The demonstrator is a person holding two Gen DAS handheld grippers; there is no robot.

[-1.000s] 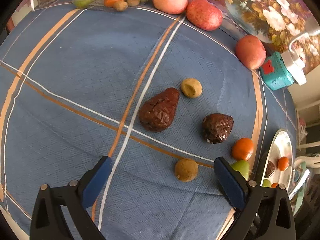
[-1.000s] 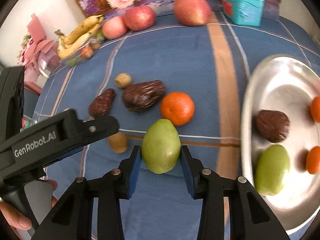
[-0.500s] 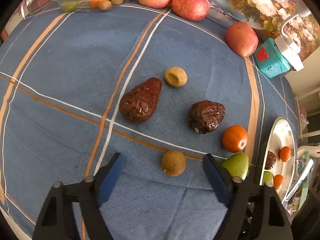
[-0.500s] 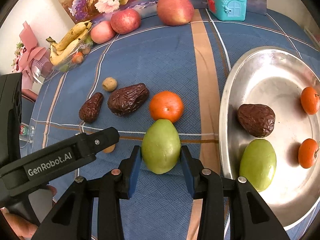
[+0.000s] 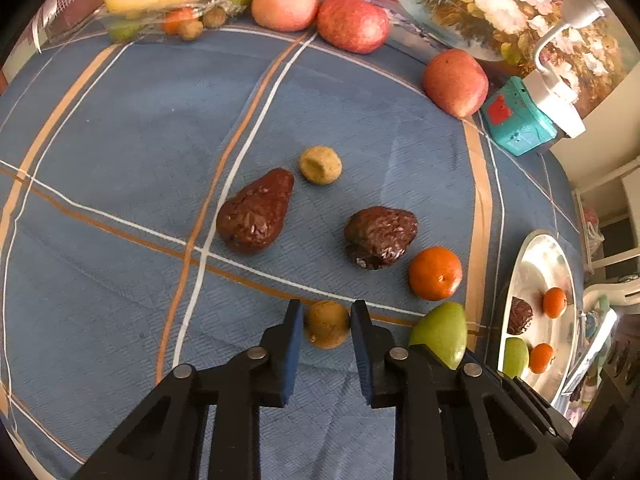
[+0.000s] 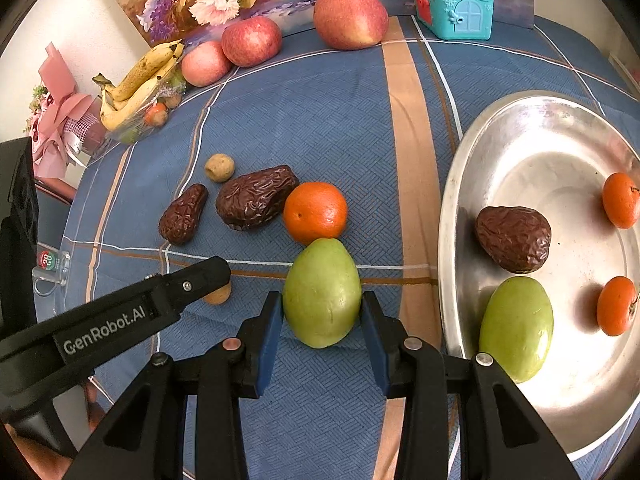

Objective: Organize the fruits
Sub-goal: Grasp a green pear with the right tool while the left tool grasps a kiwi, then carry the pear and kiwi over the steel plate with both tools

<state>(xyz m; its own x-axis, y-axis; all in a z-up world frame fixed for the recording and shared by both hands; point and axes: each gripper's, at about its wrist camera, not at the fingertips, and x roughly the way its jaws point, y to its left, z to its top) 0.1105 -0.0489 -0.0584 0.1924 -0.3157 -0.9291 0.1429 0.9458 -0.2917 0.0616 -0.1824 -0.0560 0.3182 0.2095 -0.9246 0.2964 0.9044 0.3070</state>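
Pointing away lengthwise, green fruit [image 6: 322, 292]

The blue plaid-clothed surface [image 5: 120, 128] lies bare on its left half. Two wrinkled dark-brown fruits [image 5: 256, 212] and a round orange tangerine [image 6: 315, 212] crowd the middle. Between these and the shiny metal tray [image 6: 452, 208] a tan-striped lane stays free.
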